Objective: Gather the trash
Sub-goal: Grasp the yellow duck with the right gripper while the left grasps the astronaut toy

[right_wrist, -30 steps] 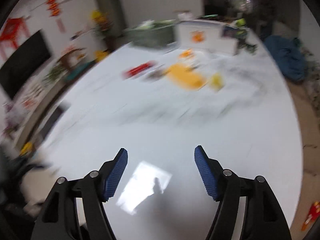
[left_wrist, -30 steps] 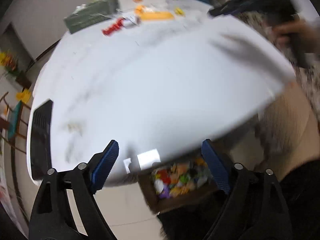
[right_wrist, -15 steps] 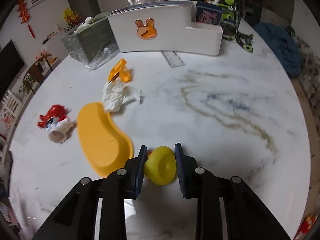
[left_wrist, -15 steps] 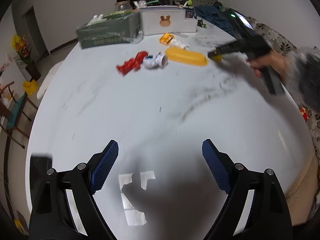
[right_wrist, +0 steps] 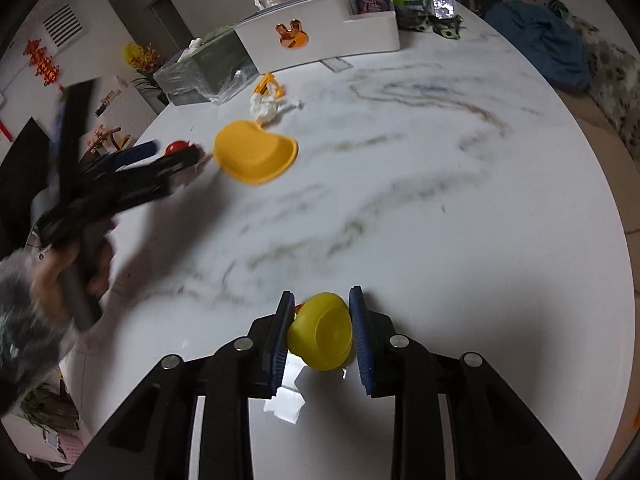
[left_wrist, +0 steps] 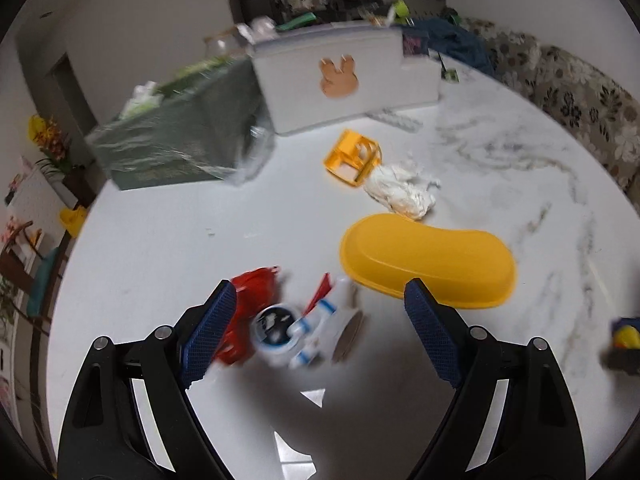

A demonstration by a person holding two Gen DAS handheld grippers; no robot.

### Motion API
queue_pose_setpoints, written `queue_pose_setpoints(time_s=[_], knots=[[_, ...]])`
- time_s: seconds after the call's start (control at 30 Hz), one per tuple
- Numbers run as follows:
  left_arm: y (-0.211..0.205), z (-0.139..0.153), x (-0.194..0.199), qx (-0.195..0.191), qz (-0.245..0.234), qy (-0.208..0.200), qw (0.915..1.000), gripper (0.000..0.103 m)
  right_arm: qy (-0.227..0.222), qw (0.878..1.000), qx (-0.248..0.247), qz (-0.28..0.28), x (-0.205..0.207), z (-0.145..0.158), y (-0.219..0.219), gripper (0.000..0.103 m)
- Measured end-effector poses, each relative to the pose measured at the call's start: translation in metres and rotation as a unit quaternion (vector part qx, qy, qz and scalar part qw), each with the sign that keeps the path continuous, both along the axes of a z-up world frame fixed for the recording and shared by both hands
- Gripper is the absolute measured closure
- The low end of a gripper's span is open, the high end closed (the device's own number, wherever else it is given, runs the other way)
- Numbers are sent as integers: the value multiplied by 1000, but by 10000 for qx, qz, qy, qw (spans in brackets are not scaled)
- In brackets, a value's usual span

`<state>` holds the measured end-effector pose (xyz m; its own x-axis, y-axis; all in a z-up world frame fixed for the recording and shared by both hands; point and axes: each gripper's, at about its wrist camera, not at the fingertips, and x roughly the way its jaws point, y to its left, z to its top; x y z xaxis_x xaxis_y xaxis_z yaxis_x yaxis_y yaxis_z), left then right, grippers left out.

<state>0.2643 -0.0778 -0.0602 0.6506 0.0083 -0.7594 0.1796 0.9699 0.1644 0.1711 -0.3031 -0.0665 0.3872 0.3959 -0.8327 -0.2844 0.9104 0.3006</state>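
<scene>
- Presently, right gripper (right_wrist: 320, 326) pitched steeply down toward the marble table (right_wrist: 440, 208), jaws narrow, both blue pads pressed on a small yellow cup (right_wrist: 322, 332). Cup lies tilted, base toward the camera; whether it touches the table I cannot tell.
- Landmark: yellow kidney-shaped tray (left_wrist: 426, 262), upside down on the table.
- Left gripper (left_wrist: 320, 332) angled down just short of the tray, jaws wide, nothing gripped. Its right finger overlaps the tray's near rim in the left wrist view; contact cannot be judged.
- Between those wide jaws, on the table: a blurred white paper cup with blue stripes (left_wrist: 308, 330), on its side just left of the tray's near end. Red crumpled wrapper (left_wrist: 250, 304) beside it, further left, partly behind the left pad.
- Beyond the tray, touching or nearly touching its far rim: crumpled white tissue (left_wrist: 402, 192). Just past that, a small orange box (left_wrist: 352, 158).
- Well beyond the tray: white organiser with rabbit emblem (left_wrist: 344, 80); to its left a green box in clear wrap (left_wrist: 176, 140).
- Right wrist view: a hand (right_wrist: 60, 276), blurred, grips the left gripper's handle; the tool reaches toward the tray's left end.
</scene>
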Motion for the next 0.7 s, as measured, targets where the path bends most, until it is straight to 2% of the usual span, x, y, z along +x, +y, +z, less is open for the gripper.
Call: queue_pose_setpoints(time_s=[0.03,0.07,0.13,0.17,0.2,0.23,0.3,0.37,0.43,0.57,0.7], knots=[[-2,-3,0,80,-50,-35,9999,40,6,10000,12,-8,-2,0,-1,75],[-4,-9,-1,130,-126,76,9998,51,14,10000,26,-37,-3,0,-2,75],[-4,-8,-9,44,-178,64,9998,53,13,9999,4,-130,-6,0,-3,75],[-2,-6,-18,-78,-180,68,9998,63,1,9999,-18,-157,-7,0,-2,75],[-1,-1,-28,-138,-184,-21,9997,66,-35,9999,-26,-158,-10,2,-1,75],[0,3,-38,-155,-184,-60,9997,67,-74,9999,-29,-144,-12,4,0,75],[9,19,-67,-545,-227,-84,9982,67,-164,9998,-27,-52,-18,13,7,75],[15,36,-99,-750,-265,-116,9968,67,-274,9996,8,41,-26,24,13,75],[20,54,-134,-839,-362,-185,9956,67,-353,9991,133,197,-41,39,22,75],[25,88,-228,-693,-673,-223,9951,67,-360,9965,363,662,-90,66,42,75],[28,96,-305,-391,-929,-52,9949,67,-108,9895,489,1357,-163,80,64,75]])
